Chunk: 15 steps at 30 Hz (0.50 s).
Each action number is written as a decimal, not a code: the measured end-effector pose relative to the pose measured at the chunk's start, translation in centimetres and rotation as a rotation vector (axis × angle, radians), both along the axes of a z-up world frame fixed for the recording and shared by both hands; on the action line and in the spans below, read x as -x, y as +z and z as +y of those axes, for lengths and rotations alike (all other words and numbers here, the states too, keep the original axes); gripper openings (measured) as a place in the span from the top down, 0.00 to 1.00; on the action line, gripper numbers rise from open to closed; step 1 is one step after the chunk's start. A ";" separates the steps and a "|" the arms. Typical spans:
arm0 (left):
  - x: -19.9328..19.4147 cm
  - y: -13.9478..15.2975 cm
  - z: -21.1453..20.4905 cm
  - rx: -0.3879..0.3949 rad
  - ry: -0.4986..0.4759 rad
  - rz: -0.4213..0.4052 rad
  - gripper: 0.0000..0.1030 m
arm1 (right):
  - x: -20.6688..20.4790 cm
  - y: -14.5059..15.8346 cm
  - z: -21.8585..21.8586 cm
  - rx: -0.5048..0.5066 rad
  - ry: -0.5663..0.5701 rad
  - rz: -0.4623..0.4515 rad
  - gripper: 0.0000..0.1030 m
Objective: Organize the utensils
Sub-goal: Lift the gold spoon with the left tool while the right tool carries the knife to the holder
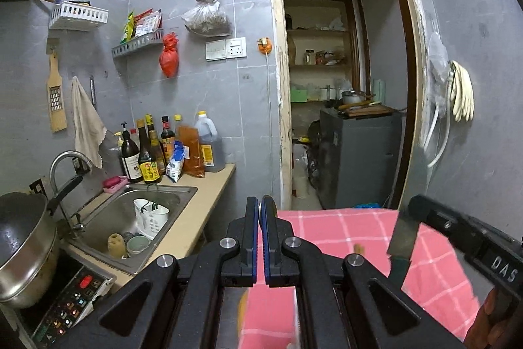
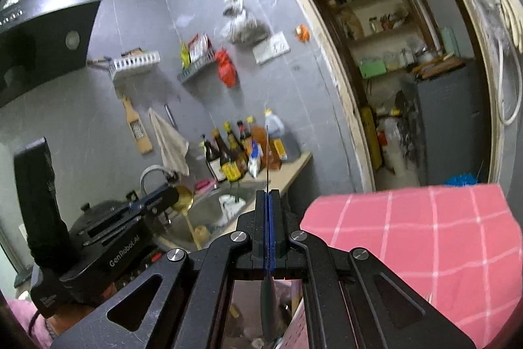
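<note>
The right hand-held gripper [image 2: 268, 201] is seen at the lower centre of the right wrist view, its jaws pressed together on a knife [image 2: 267, 152]: the thin blade stands edge-on above the pads and the dark handle hangs below them. In the left wrist view the same knife [image 1: 402, 236] appears at the lower right, blade tilted upward, clamped in the right hand-held gripper [image 1: 421, 218].

The left hand-held gripper [image 1: 260, 211] sits at the lower centre of its own view with the jaws pressed together. In the right wrist view, at the lower left, a brass-coloured ladle [image 2: 184, 205] is seen pinched at the tip of the left hand-held gripper [image 2: 171, 195], its long handle hanging down.

Beyond the grippers, a pink checked cloth [image 1: 359, 237] fills the lower right. At the lower left, a steel sink [image 1: 130, 211] set in the counter [image 1: 209, 201] holds a white utensil caddy [image 1: 150, 216], lying on its side so far as can be told, with no utensils visible in it. Bottles [image 1: 153, 152] crowd the back of the counter, and a pot [image 1: 23, 241] sits at the far left.

Judged from this, the task is at an early stage: two utensils have been picked up and are held clear of any surface, neither has been stowed, and the caddy is a likely destination, though that cannot be confirmed.
</note>
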State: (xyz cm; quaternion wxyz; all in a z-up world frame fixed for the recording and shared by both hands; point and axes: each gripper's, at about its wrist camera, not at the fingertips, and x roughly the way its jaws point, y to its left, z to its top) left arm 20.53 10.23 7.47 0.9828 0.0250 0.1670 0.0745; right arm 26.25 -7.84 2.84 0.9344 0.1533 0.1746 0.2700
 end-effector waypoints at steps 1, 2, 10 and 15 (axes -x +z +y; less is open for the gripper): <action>0.0 -0.4 0.0 -0.014 -0.004 -0.004 0.98 | -0.1 -0.6 0.3 0.007 0.001 0.016 0.99; 0.0 -0.6 -0.2 -0.026 -0.006 -0.009 0.98 | 0.0 -1.2 0.3 0.012 0.001 0.028 0.99; -0.3 -2.9 -2.1 -0.149 -0.055 -0.015 0.97 | 0.3 -4.0 1.0 0.044 0.004 0.092 0.99; -0.7 -4.2 -1.7 -0.117 -0.077 0.044 0.97 | 0.2 -4.9 1.0 0.053 0.018 0.125 0.99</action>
